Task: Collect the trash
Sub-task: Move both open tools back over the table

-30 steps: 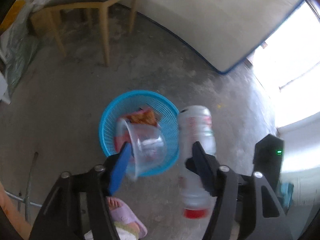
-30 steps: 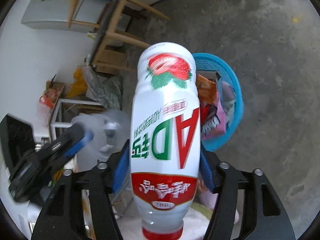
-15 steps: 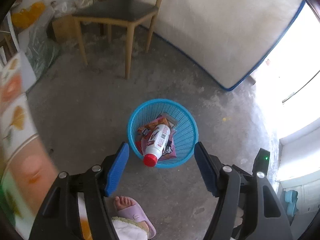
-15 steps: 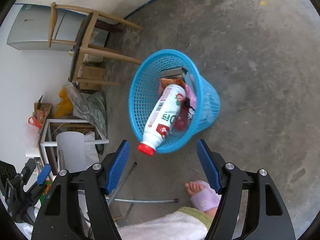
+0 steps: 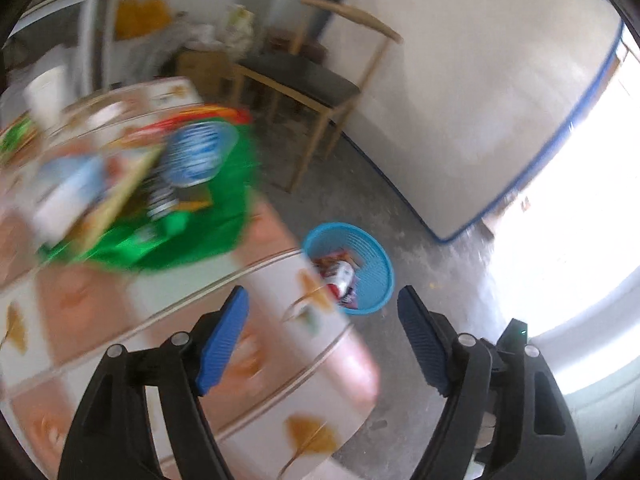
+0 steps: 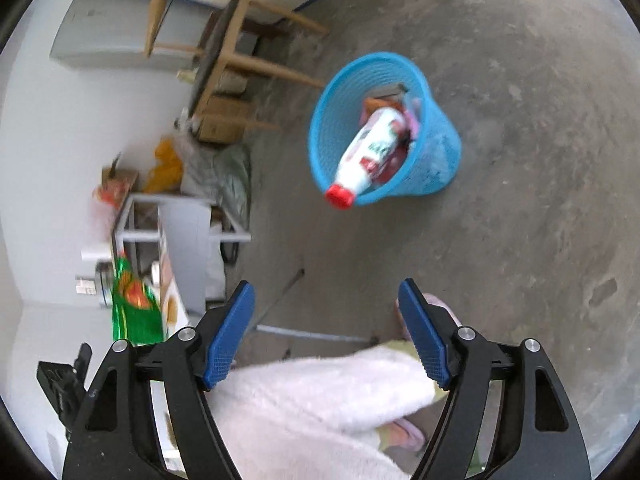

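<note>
Wooden chair (image 5: 316, 80) beside grey fridge (image 6: 108, 28).

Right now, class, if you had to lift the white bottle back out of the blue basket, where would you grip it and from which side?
Grip the white bottle just behind its red cap, coming from above the blue basket rim. It lies tilted, with the cap end poking over the rim, clear of the wrappers, so open jaws could straddle the narrow neck.

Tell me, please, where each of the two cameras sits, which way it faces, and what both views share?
Left wrist: on the open left gripper, looking over a blurred patterned table toward a chair; only its fingers show.
Right wrist: on the open right gripper, looking down at the concrete floor; the person's fleece-clad leg shows.
Shared: the blue basket with the white bottle, and the chair.
</note>
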`<state>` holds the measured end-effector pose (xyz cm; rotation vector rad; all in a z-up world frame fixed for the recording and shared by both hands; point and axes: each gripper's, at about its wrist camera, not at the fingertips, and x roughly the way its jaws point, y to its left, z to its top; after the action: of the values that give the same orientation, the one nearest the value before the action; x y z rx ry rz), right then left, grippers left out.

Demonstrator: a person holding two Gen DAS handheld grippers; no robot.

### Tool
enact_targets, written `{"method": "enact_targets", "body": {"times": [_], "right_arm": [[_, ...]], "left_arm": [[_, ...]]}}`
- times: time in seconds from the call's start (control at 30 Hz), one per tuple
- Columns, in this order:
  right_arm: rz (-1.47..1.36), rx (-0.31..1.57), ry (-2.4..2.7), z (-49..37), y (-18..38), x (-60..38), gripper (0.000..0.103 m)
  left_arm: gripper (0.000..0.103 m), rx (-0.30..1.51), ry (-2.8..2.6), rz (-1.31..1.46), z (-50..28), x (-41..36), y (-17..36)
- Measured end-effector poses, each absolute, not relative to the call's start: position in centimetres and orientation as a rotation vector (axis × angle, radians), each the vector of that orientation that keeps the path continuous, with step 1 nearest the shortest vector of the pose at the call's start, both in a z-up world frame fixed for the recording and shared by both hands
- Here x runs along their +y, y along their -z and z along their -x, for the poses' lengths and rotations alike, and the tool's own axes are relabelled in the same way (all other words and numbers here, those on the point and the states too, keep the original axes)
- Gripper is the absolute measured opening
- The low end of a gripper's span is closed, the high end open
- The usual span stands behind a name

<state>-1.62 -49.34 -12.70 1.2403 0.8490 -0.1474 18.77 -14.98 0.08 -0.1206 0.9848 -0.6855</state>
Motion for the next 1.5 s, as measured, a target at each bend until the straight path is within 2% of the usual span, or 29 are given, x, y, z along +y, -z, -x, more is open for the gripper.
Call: {"method": "enact_targets", "body": {"times": [0.2,0.43,0.6,0.77,0.9,1.07,1.27,1.37,1.5], "right_arm": [[-1.041,0.824,-0.005,-2.6,5.8,-44.8,0.072],[-0.673,0.824,-0.226,-9.1,-1.4,-34.4,0.073],[-0.405,0.828,-0.373,-13.7,-5.0,-26.7,0.082],[-0.149,0.854,-0.480,-19.6,-7.4,-19.6,0.087],[0.041,0.861,-0.536,-23.9,-7.5,-15.2,0.095],[0.164,0.959,-0.539,-30.8,-4.4,-11.5,0.095],[0.256,1.051,-0.544,-35.3,-1.2,-9.3,0.095],[0.291,1.098,-0.562,-36.5,0.0,-8.6,0.095],[0.358,1.138,-0.571,-36.8,1.5,-7.5,0.094]], "left_arm": [[0.075,0.974,0.540,0.287,-17.8,-5.4,1.4],[0.075,0.926,0.370,0.441,-18.1,4.2,2.3],[0.075,0.897,0.306,0.507,-19.3,9.6,2.5],[0.075,0.901,0.314,0.654,-23.0,14.8,2.3],[0.075,0.958,0.361,0.832,-28.3,18.1,3.5],[0.075,1.030,0.287,0.909,-34.1,18.8,6.1],[0.074,1.092,0.257,0.834,-37.6,17.2,7.7],[0.074,1.061,0.201,0.705,-38.5,16.4,7.2],[0.060,1.036,0.150,0.524,-38.5,15.1,7.0]]}}
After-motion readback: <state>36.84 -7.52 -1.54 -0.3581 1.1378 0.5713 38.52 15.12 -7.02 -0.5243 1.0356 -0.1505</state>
